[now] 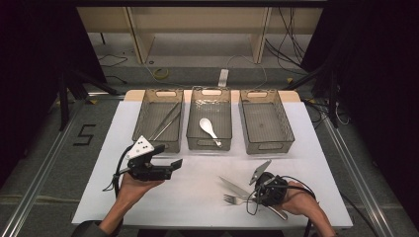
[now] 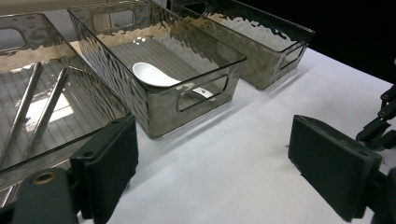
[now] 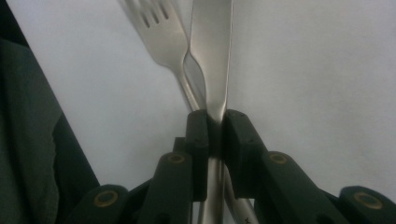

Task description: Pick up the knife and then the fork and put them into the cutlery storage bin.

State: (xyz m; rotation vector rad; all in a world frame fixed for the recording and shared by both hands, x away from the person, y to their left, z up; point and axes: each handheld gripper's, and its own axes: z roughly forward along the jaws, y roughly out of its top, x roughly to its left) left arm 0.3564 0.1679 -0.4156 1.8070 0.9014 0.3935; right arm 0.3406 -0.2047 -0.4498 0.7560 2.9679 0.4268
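Observation:
A metal knife point(image 1: 232, 186) and a fork point(image 1: 230, 199) lie crossed on the white table cover at the front right. My right gripper point(image 1: 254, 194) is low over their handles. In the right gripper view my right gripper point(image 3: 215, 125) is shut on the knife point(image 3: 212, 46) at its neck. The fork point(image 3: 161, 32) sits just left of the blade, and its handle runs behind the left pad. My left gripper point(image 1: 174, 165) hovers at the front left, open, with nothing between its pads point(image 2: 112, 158).
Three clear bins stand in a row at the back. The left bin point(image 1: 143, 118) holds metal tongs point(image 1: 165, 121), the middle bin point(image 1: 195, 143) holds a white spoon point(image 1: 207, 127), and the right bin point(image 1: 286, 123) holds nothing. Cables lie on the floor beyond.

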